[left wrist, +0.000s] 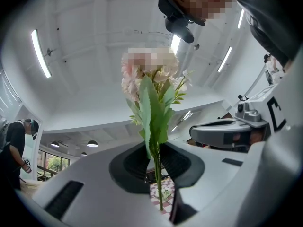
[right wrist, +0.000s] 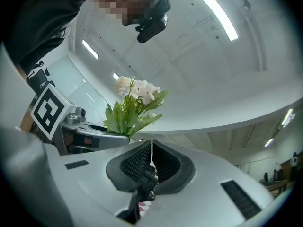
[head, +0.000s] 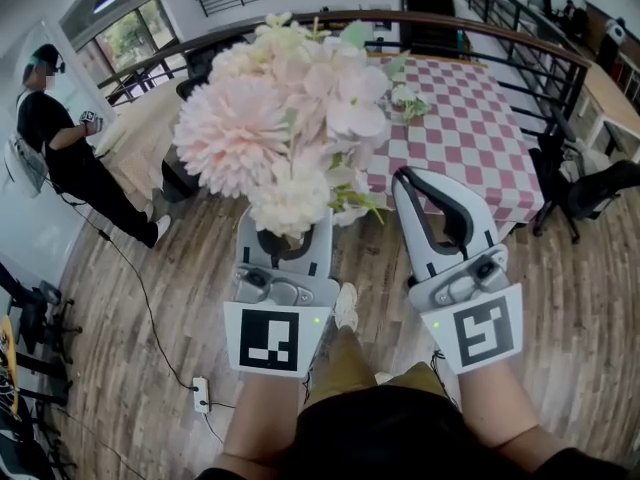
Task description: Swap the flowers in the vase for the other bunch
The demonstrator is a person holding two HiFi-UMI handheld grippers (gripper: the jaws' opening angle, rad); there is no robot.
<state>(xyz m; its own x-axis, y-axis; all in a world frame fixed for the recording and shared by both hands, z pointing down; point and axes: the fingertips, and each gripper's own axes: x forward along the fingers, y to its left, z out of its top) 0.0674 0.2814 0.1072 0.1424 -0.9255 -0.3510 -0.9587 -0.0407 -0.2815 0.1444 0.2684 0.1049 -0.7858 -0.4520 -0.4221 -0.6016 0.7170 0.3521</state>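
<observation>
A bunch of pale pink and white flowers (head: pixel 290 118) with green leaves stands upright, raised close to the head camera. My left gripper (head: pixel 287 236) is shut on its thin green stems (left wrist: pixel 156 174), which pass between the black pads in the left gripper view. Blooms hide the jaw tips in the head view. My right gripper (head: pixel 408 178) is held beside it on the right, shut with nothing between its pads (right wrist: pixel 142 162). The right gripper view shows the same flowers (right wrist: pixel 135 103) to its left. A small white and green bunch (head: pixel 408 103) sits on the checked table; no vase is clear.
A table with a red and white checked cloth (head: pixel 480 128) stands ahead, past a wooden floor. A dark railing (head: pixel 540 53) runs behind it, and office chairs (head: pixel 590 193) stand at the right. A person in black (head: pixel 60 158) stands at the left. A power strip (head: pixel 201 393) lies on the floor.
</observation>
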